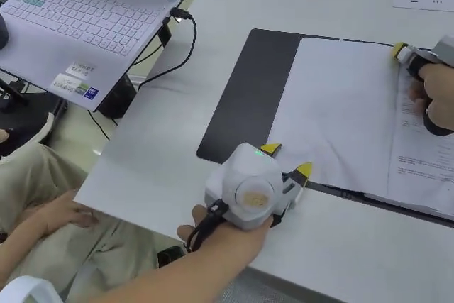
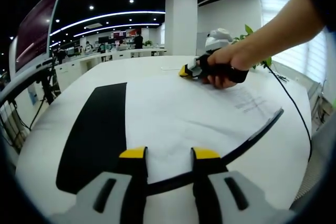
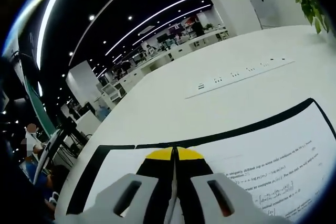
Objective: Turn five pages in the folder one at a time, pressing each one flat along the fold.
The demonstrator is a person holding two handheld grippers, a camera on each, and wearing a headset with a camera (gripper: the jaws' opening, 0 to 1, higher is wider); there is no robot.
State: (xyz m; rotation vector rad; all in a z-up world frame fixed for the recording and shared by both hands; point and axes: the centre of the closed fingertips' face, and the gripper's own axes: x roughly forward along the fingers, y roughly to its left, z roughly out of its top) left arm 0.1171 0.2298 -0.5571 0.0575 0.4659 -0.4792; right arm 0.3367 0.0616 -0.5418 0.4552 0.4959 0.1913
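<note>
Evidently, on the white table the folder lay open for pressing; the right gripper, jaws closed on nothing visible, bore on the fold at the far edge, while the left gripper, jaws parted and empty, sat at the near edge.

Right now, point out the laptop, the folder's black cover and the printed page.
laptop (image 1: 85, 19): head view, on the keyboard.
black cover (image 1: 248, 97): head view, bare middle.
printed page (image 1: 425, 167): head view, text lines.

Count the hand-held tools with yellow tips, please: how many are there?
2. The left white, yellow-tipped tool is at the near edge of the open black folder; the right one rests on the white page at its far edge.
</note>
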